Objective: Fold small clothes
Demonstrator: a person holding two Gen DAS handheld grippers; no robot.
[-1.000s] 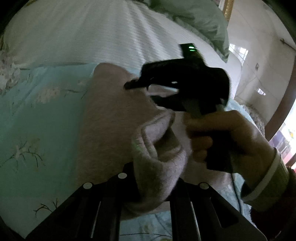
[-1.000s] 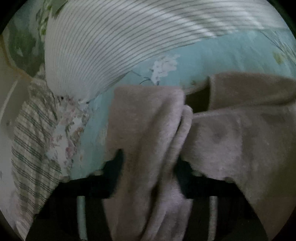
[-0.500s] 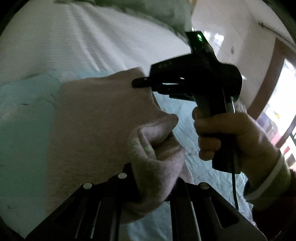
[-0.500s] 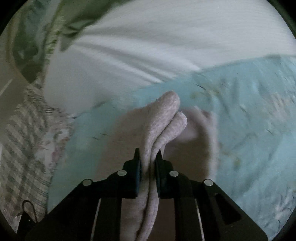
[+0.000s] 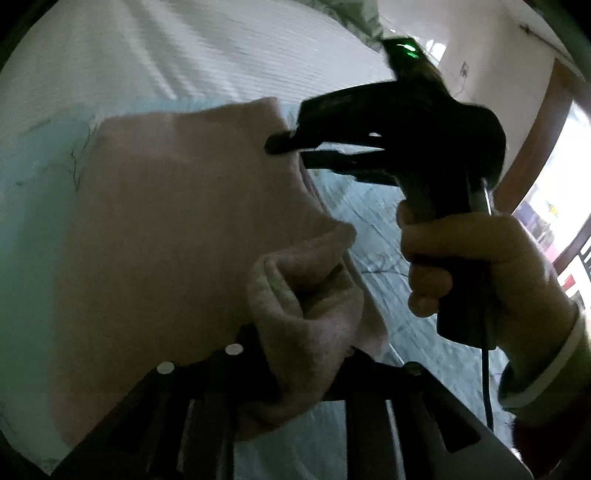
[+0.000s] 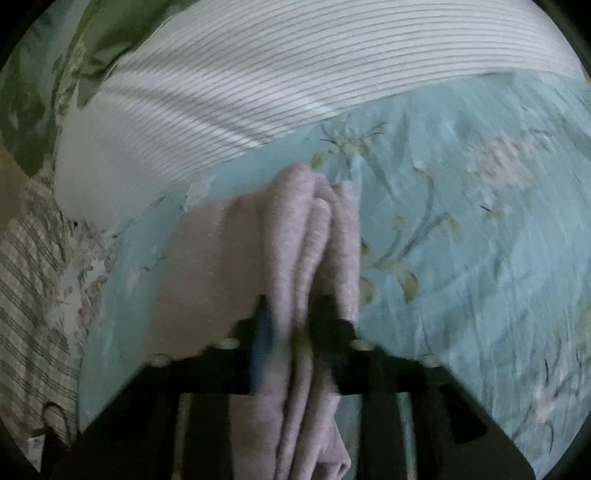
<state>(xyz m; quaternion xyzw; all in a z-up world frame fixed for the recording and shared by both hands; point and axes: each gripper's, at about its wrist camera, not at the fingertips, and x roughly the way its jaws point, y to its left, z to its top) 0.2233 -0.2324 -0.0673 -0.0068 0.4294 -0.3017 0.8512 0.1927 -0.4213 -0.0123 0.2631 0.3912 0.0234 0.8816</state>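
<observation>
A pinkish-beige fleece garment (image 5: 166,221) lies folded on the teal flowered sheet (image 5: 29,221). In the left wrist view its near corner bunches up between the fingers of my left gripper (image 5: 304,350). Those jaws are opening, but the cloth still fills the gap. A hand (image 5: 480,258) holds my right gripper (image 5: 291,151) at the garment's far corner, with a slit of light between its jaws. In the right wrist view the garment (image 6: 207,266) hangs in loose folds between the right gripper's (image 6: 297,325) opening jaws. A dark gap shows beside one finger.
A white striped cover (image 6: 295,74) lies beyond the teal sheet (image 6: 461,258). A green pillow (image 6: 103,33) sits at the far left, and a plaid cloth (image 6: 29,295) hangs at the left edge. A wall and a doorway (image 5: 546,184) stand to the right.
Both grippers carried the fold across, and the garment now lies flatter on the sheet. The right gripper's jaws have parted from a tight pinch to a wide gap. Cloth stays bunched in the left gripper.
</observation>
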